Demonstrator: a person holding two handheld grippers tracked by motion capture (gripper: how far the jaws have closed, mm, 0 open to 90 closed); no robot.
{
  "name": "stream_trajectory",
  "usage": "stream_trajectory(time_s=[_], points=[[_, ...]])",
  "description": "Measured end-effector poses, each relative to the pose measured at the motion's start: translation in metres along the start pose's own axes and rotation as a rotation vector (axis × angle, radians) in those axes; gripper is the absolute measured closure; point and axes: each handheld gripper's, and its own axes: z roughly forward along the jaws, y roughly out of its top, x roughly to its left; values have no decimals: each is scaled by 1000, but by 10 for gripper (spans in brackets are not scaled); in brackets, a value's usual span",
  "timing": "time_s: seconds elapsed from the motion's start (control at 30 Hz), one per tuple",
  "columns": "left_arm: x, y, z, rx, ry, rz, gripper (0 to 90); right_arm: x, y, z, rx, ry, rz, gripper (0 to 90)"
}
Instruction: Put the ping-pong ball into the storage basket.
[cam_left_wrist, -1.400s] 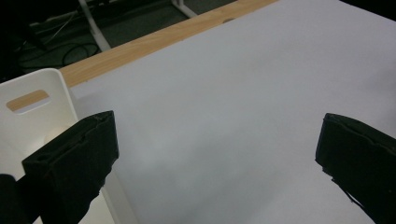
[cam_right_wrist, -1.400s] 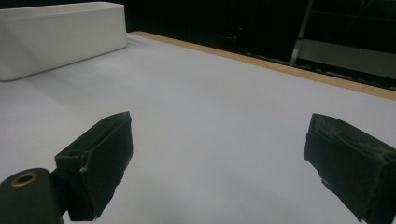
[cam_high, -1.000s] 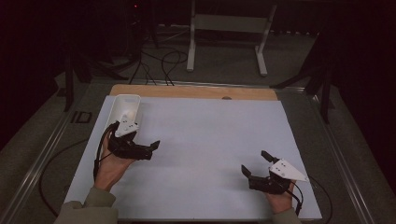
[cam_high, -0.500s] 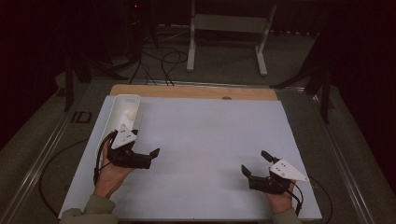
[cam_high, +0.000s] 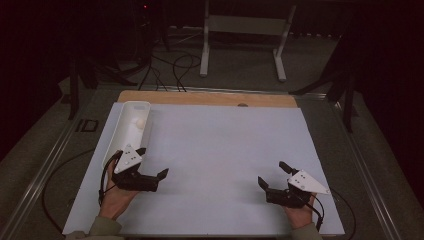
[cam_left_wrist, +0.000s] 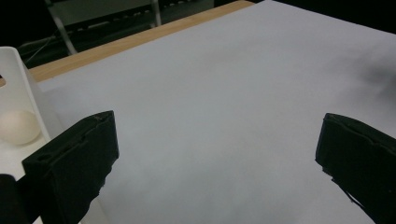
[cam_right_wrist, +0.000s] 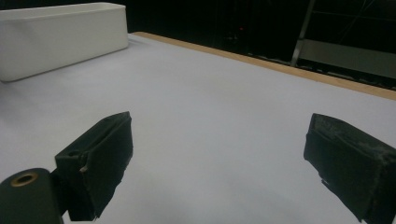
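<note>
Resting spread wide and empty, the left tool sits beside the white tray; the right tool likewise gapes.

A dim room: grey floor with trailing cables and a white metal stand beyond the table.

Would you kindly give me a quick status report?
Left gripper open, empty, beside white tray. Right gripper open, empty. Egg in tray. White mat unobstructed.
</note>
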Motion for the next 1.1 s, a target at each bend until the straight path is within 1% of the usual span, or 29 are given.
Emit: stream_trajectory(time_s=[0.07,0.17,0.3,0.37,0.5,0.57,0.67,0.73,0.87,0.93,1.03,1.1], points=[[-2,-5,-2,-7,4,8,0,0,1,0,-5,-1,7,79],[-3,-12,-5,-20,8,10,0,0,1,0,-5,2,5,79],[-3,-18,-8,-36,8,5,0,0,2,2,-10,20,7,78],[-4,-21,-9,-42,12,5,0,0,3,2,-9,20,9,79],[-3,-29,-14,-65,22,-9,0,-1,4,2,-10,23,7,79],[-3,-31,-15,-75,18,-19,0,-2,5,2,-11,32,8,78],[-3,-33,-16,-82,21,-18,0,-2,6,2,-9,35,8,79],[-2,-36,-18,-91,22,-26,0,-3,8,3,-12,46,2,78],[0,-38,-19,-100,23,-40,0,-3,9,5,-11,52,-4,79],[1,-39,-21,-117,28,-56,0,-3,10,6,-8,56,-6,79],[3,-39,-23,-138,30,-69,0,-3,11,8,-7,61,-7,79],[3,-40,-24,-141,31,-71,0,-3,11,9,-2,64,-14,78]])
